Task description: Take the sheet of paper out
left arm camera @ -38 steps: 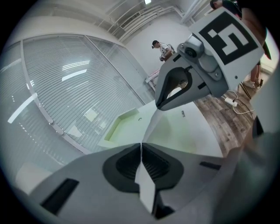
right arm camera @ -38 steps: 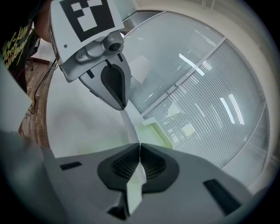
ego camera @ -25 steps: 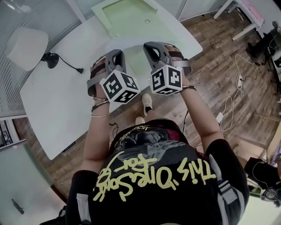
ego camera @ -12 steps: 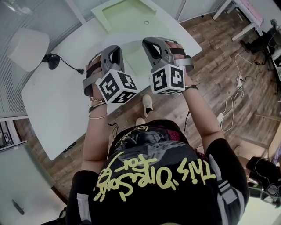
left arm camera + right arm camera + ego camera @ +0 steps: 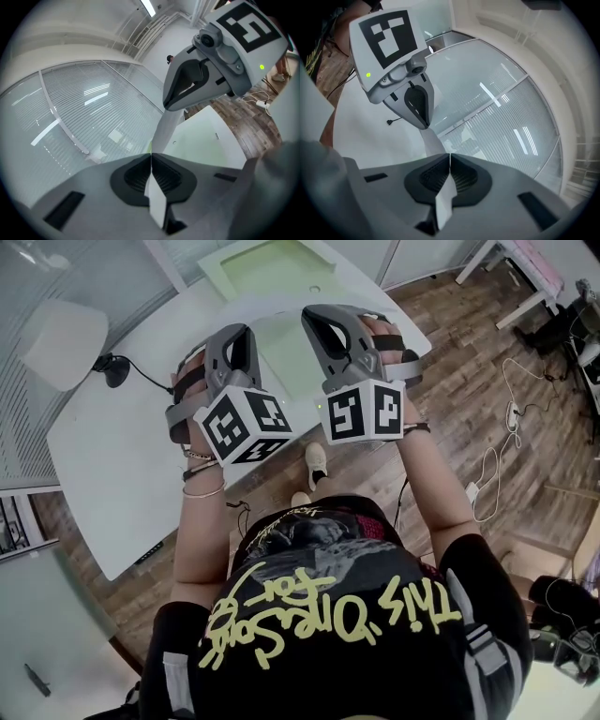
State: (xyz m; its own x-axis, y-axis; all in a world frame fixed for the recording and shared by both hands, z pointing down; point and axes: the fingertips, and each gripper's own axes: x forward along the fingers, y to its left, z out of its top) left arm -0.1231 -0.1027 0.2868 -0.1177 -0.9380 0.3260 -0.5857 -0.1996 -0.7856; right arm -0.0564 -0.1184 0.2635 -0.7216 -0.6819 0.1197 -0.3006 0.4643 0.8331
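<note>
A white table with a curved near edge fills the left and middle of the head view. It stands on a brown wooden floor. At the table's far end lies a pale green folder, flat on the top. On the table's left part sits a small black object trailing a black cable that ends in a plug. Beyond it, far left, is a white chair. A white cable loops over the floor on the right. A glass wall with horizontal blinds closes the room behind the table, and strip lights reflect in it.

The person stands at the table's near edge in a black T-shirt with yellow lettering, holding both grippers above the table with the marker cubes towards the body.

The left gripper has its jaws pressed together on the sheet of paper, and a white corner of it sticks out behind the pads. The right gripper is likewise clamped on the sheet, pinching it at the opposite side. The paper runs edge-on from each pair of jaws across to the other gripper, so it hangs between the two. It is clear of the table and nearer the person than the green folder.
</note>
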